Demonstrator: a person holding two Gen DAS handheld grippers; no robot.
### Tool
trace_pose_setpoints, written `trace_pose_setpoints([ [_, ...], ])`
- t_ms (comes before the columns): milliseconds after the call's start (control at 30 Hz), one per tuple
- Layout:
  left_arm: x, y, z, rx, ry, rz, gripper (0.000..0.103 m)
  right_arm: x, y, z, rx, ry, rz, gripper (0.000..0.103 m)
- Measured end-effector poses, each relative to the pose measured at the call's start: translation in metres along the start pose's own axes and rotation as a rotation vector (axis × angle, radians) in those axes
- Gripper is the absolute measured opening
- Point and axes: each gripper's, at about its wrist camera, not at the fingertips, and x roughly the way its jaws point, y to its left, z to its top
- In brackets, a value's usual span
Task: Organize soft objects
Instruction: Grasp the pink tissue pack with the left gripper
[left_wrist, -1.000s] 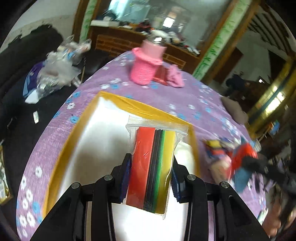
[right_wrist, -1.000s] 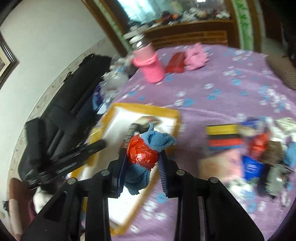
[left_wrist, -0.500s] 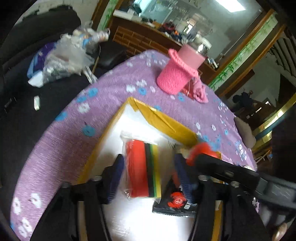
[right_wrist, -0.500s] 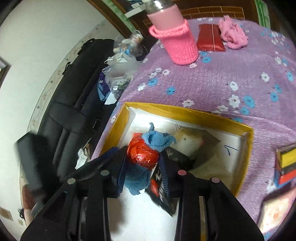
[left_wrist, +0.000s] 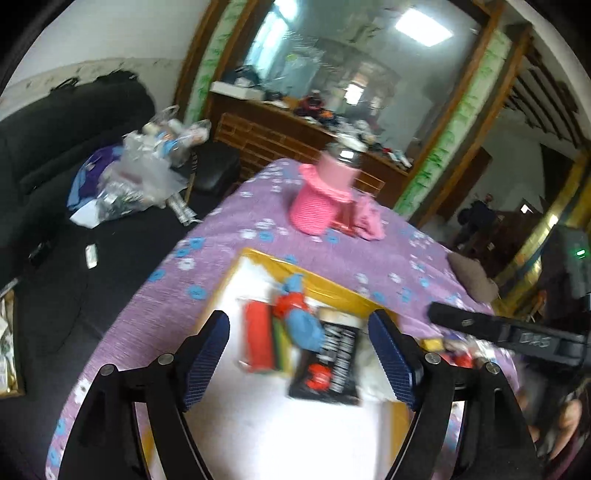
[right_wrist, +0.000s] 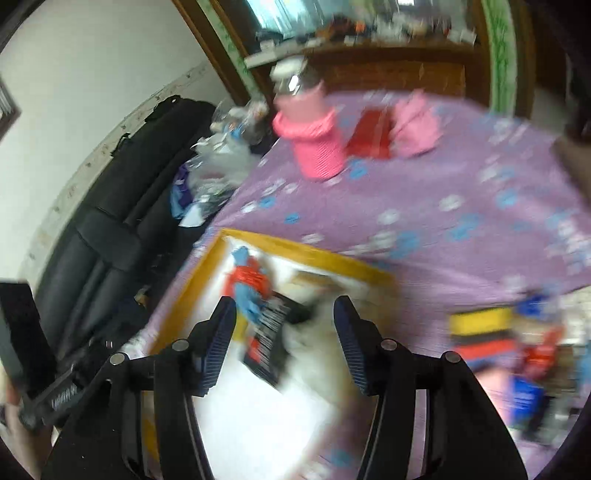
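With both the left tool (left_wrist: 297, 350) and right tool (right_wrist: 284, 341) released and empty above the box (left_wrist: 332, 290), the next grab was best aimed at the soft items (right_wrist: 491, 332) heaped on the bench (right_wrist: 424, 192), lower right of the right view.

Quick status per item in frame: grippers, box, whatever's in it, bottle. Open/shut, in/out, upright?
left gripper: open, empty
right gripper: open, empty
yellow-rimmed box: open-topped, on the purple cloth
red felt pack: lying in the box
blue-and-red cloth toy: lying in the box
black packet: lying flat in the box
pink-sleeved bottle: upright, outside the box
second felt pack: out on the cloth
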Motion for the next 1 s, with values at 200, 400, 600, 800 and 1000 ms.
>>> trace_pose_setpoints([
  [200,-0.004,-0.066,-0.032,0.113,0.055,-0.104,0.08,-0.119,-0.059,-0.058,-0.009,-0.316,-0.163,0.089],
  [400,0.035,-0.148,-0.069,0.294,0.189,-0.129,0.08,-0.123,-0.148,-0.114,0.213,-0.211,-0.236,0.088],
  [600,0.086,-0.224,-0.106,0.612,0.227,-0.063,0.08,-0.141,-0.193,-0.147,0.32,-0.219,-0.171,0.088],
  [800,0.135,-0.259,-0.13,0.779,0.25,-0.009,0.078,-0.15,-0.205,-0.159,0.342,-0.242,-0.129,0.088],
  [1000,0.131,-0.259,-0.124,0.673,0.364,-0.082,0.048,-0.154,-0.221,-0.168,0.365,-0.25,-0.117,0.088],
])
